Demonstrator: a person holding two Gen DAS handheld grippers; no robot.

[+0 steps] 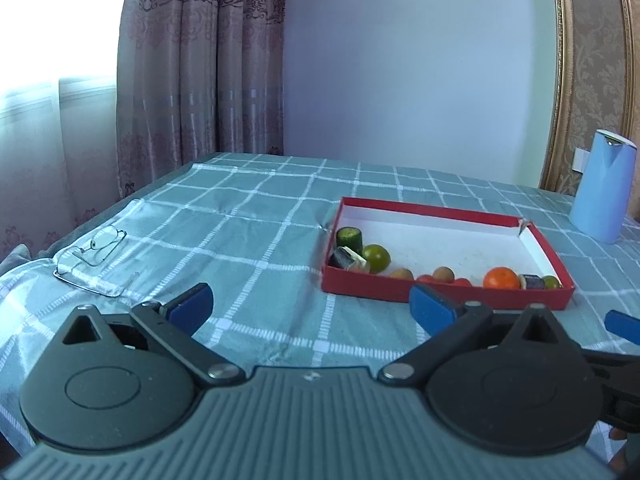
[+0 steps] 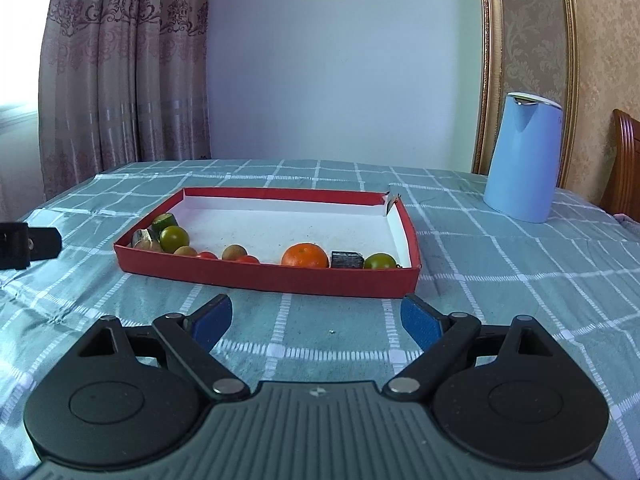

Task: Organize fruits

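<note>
While both pairs of blue-padded fingers are standing wide apart with nothing between them, the left gripper [image 1: 310,308] and the right gripper [image 2: 316,318] are hovering over the teal checked tablecloth [image 2: 280,320], each tilted gently downward toward the shallow red cardboard tray with a white inside [image 2: 280,278]. No pad is touching any fruit or the tray; the left one's blue fingertips [image 1: 192,306] are sitting short of the tray's near wall, and the right gripper's tips are likewise pausing just before it. Inside the tray, the fruits are lying along the near edge: a round orange mandarin [image 2: 305,255] toward the right, a dark cut block [image 2: 347,259] just beside it, and a green lime [image 2: 380,261] near the right corner. Toward the left corner a second green lime [image 2: 174,238] is resting beside a cut piece of green cucumber [image 2: 165,221], with small brown longans [image 2: 234,252] and red cherry tomatoes [image 2: 247,259] in between. A pale blue electric kettle [image 2: 522,160] is standing well apart on the far right, and a pair of wire-framed glasses [image 1: 102,246] is lying on a clear sheet at the left
</note>
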